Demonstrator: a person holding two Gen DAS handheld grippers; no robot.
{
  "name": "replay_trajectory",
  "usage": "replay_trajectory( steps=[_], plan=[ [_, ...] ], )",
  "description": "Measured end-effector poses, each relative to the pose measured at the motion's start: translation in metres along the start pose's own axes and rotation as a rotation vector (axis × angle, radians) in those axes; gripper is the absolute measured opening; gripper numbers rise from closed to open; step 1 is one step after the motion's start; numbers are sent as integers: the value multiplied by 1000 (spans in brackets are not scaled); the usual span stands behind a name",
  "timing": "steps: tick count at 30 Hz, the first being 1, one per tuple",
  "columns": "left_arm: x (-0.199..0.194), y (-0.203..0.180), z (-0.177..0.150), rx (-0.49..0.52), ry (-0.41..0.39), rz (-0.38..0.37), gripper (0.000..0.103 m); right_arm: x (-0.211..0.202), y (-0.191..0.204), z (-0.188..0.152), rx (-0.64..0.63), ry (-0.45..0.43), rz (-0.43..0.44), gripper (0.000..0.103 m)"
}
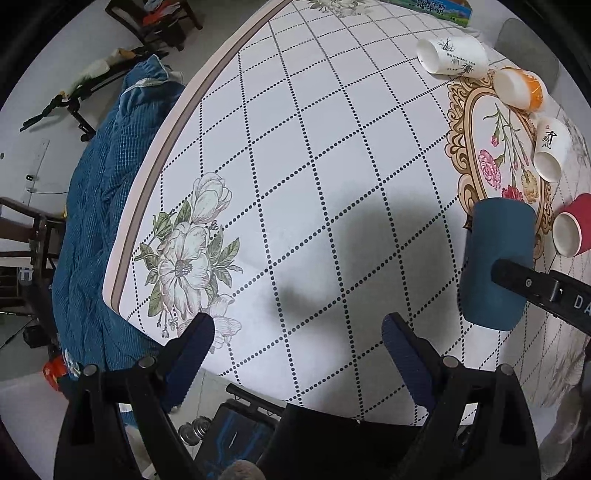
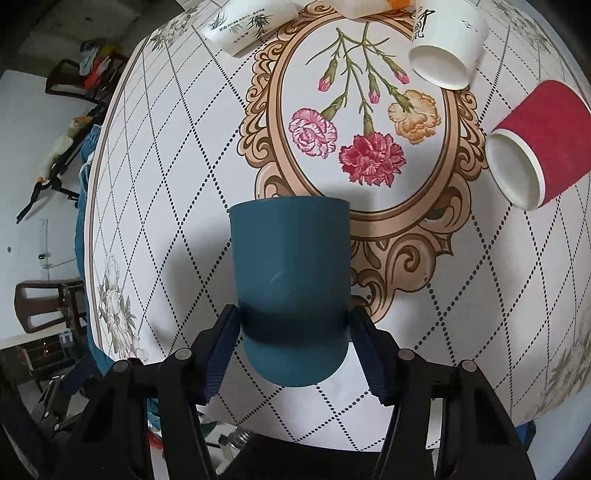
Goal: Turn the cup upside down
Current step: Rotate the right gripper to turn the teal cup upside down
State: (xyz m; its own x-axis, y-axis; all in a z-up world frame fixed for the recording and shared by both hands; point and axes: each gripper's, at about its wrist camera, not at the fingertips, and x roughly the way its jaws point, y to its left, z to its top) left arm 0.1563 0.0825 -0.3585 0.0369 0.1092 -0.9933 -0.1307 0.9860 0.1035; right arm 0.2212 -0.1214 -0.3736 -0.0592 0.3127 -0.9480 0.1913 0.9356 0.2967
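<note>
A dark teal cup (image 2: 291,284) sits between the fingers of my right gripper (image 2: 293,325), which is shut on its lower part. The cup seems to rest near the table's front edge, its far end toward the floral oval. It also shows in the left wrist view (image 1: 496,262), with one right finger (image 1: 532,284) across it. My left gripper (image 1: 297,332) is open and empty, over the checked cloth to the left of the cup.
A red cup (image 2: 535,144) lies on its side at the right. A white cup with black script (image 2: 448,48), a white bamboo-print cup (image 2: 247,22) and an orange cup (image 1: 521,88) lie on their sides farther back. The table (image 1: 122,258) edge is at left, with blue fabric (image 1: 92,221) beside it.
</note>
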Motion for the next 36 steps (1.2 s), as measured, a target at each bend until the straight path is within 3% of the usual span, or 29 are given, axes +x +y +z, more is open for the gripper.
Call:
replay_trajectory(
  steps=[11,17,20,23,27,30,33,36],
  plan=[
    [-3,-4,8,17,-17,9,93,-5,-4,2,-3,14,-1,63],
    [-9,-3,12,23,-37,5,93,-16,-3,1,-27,19,-10,80],
    [-12,-3,14,26,-55,9,93,-38,4,1,-138,-9,-63,84],
    [-11,-1,17,12,-60,6,93,-61,33,-5,-455,-87,-251,85],
    [-3,5,19,-24,-40,-13,93,-66,78,-45,-1110,-170,-553,85],
    [6,7,19,-47,-21,-30,93,-46,85,-90,-1643,-168,-748,85],
    [16,7,20,-64,-6,-39,93,-14,63,-129,-2179,-135,-959,85],
    [24,4,21,-67,6,-46,93,7,37,-143,-2496,-55,-1055,84]
  ],
)
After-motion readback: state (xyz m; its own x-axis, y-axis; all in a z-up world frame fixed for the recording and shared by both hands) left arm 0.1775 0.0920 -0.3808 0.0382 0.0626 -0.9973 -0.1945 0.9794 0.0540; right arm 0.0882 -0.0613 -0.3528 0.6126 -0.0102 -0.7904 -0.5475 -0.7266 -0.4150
